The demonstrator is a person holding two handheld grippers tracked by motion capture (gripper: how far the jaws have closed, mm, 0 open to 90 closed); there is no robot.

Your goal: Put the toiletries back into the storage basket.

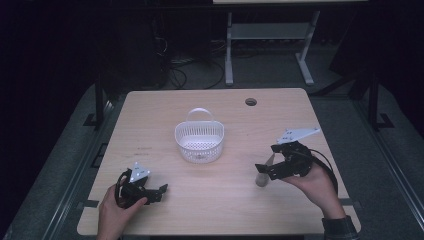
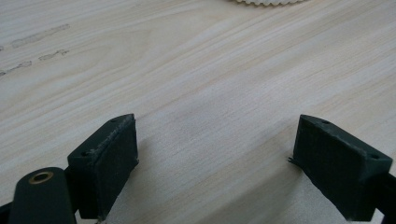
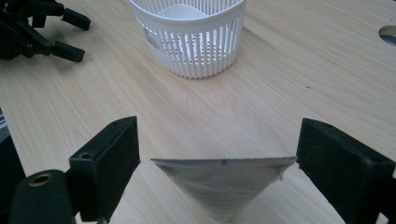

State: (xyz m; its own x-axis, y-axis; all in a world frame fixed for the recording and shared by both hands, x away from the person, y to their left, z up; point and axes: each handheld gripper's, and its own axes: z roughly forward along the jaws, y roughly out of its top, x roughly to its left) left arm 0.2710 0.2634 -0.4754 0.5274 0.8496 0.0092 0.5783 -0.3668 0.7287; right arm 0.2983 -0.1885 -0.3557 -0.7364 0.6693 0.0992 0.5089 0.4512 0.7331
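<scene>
High view: right claw (image 1: 264, 168) over cone-shaped packet (image 1: 262, 177)

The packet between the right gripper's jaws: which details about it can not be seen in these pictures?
- Packet: its lower end is cut off by the bottom edge of the right gripper view.
- Its print: too blurred there; too small in the high view.
- Contact with the right gripper: one corner looks touching, but it is unclear.

A pale wooden desk (image 1: 215, 205) carries a white slotted basket (image 1: 199, 141) near its middle — handle (image 1: 199, 112) up. Beyond the basket, toward the desk's far right corner, is a round cable hole (image 1: 251, 102). Behind the desk stand grey frame legs (image 1: 229, 50) — with dark cables (image 1: 195, 70) on the floor left of them.
</scene>
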